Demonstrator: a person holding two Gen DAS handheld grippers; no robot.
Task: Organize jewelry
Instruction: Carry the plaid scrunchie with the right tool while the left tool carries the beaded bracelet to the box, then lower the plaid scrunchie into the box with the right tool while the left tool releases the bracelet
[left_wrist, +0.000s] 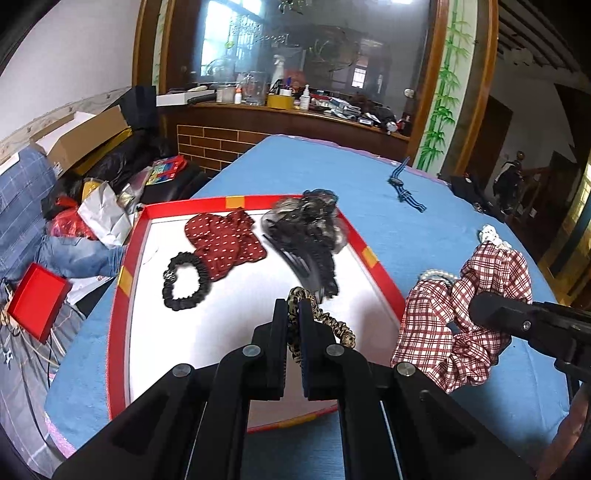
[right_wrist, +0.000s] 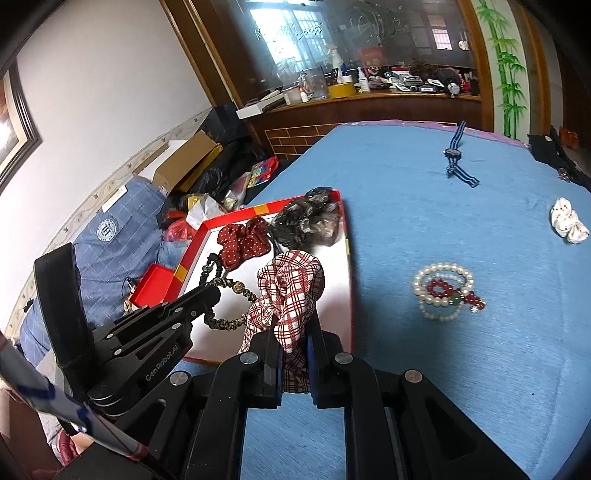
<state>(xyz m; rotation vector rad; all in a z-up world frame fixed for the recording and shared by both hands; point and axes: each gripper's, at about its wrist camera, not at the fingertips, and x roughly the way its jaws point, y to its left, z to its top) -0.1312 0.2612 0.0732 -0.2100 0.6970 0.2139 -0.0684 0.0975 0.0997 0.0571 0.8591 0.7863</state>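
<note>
Leopard-print fabric is what I am holding between my left gripper (left_wrist: 293, 314) fingers: a thin gold-and-black leopard-print hair tie (left_wrist: 334, 325), clamped tight, its free loop trailing off to the right of the fingertips over the white floor of the red-rimmed shallow tray (left_wrist: 122, 258). My right gripper (right_wrist: 293, 332) is clenching a red-and-white plaid fabric scrunchie (right_wrist: 291, 291), which is bunching up above and ahead of the fingers, hanging over the tray's right edge.

I am judging this to be the carrying-in step: both pieces are gripped and poised at the tray, neither yet laid down. Ahead of my left fingers a black ruffled hair tie (left_wrist: 183, 280), a dark red white-dotted scrunchie (left_wrist: 225, 236) and a black-and-grey heap of hair clips and fabric (left_wrist: 306, 229) are already lying in the tray.

Next I am expecting to need to lower each piece onto bare white floor, the leopard tie just ahead of the left fingers and the plaid one to their right, then open up and back away without dragging fabric.

Well to the right of my right fingers, on the blue tablecloth (right_wrist: 406, 206), a pearl bracelet tangled with dark red beads (right_wrist: 445, 291), a white scrunchie (right_wrist: 569, 221) and a blue-striped wristwatch (right_wrist: 456, 155) are waiting.
</note>
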